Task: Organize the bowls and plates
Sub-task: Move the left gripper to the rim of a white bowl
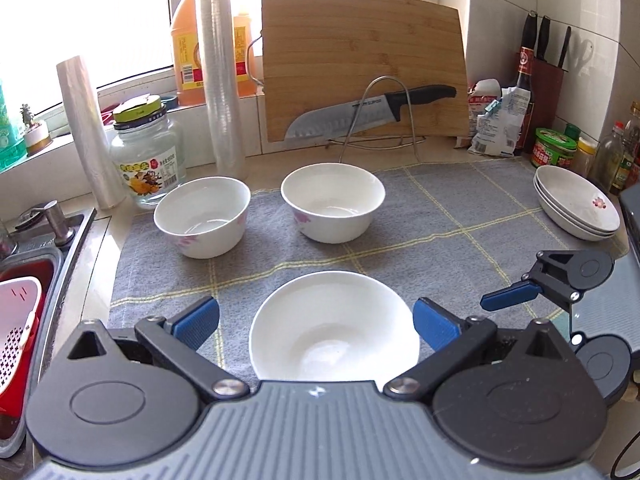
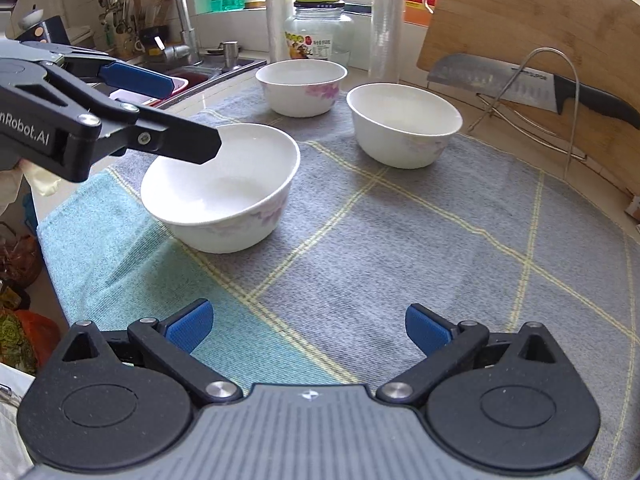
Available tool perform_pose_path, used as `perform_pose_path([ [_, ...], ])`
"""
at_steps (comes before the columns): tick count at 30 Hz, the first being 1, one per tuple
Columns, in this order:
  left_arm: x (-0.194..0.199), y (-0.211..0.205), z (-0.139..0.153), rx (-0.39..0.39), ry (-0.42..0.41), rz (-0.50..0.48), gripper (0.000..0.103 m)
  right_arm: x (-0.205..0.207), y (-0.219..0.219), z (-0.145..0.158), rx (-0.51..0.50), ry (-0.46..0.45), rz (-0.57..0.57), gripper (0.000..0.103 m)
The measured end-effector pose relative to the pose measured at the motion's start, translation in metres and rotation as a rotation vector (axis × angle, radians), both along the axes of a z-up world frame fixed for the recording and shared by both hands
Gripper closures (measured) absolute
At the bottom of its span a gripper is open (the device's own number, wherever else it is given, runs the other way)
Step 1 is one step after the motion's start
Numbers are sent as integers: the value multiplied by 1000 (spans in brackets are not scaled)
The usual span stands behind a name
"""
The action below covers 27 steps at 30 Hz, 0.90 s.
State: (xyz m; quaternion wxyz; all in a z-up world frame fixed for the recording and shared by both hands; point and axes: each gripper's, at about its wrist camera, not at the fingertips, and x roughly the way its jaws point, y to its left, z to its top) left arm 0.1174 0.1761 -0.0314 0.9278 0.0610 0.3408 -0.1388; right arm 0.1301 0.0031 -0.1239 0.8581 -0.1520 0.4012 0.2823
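Three white bowls with pink flowers sit on a grey checked cloth (image 1: 440, 224). The nearest bowl (image 1: 334, 332) lies between the spread fingers of my left gripper (image 1: 316, 326), which is open and holds nothing. The other two bowls (image 1: 202, 216) (image 1: 332, 202) stand farther back. Stacked white plates (image 1: 576, 208) rest at the cloth's right edge. My right gripper (image 2: 308, 328) is open above bare cloth, right of the near bowl (image 2: 224, 192). In the right wrist view the left gripper (image 2: 192, 116) hovers over that bowl's left rim, with the far bowls (image 2: 300, 84) (image 2: 404, 124) behind it.
A bamboo cutting board (image 1: 360, 60) and a large knife (image 1: 360, 114) lean on a wire rack at the back. A glass jar (image 1: 148, 160), film rolls (image 1: 222, 80) and oil bottles stand back left. The sink (image 1: 36, 280) is left; condiment bottles (image 1: 556, 148) crowd the right.
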Motion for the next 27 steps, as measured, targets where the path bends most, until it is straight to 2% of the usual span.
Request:
perform_pose_path([
  [9, 5, 27, -9, 3, 11, 28, 1, 4, 43, -17, -31, 5, 92, 0],
  [21, 20, 30, -24, 10, 77, -16, 1, -5, 32, -24, 40, -82, 109, 0],
  [27, 32, 29, -26, 41, 104, -67, 1, -5, 35, -23, 35, -82, 84, 0],
])
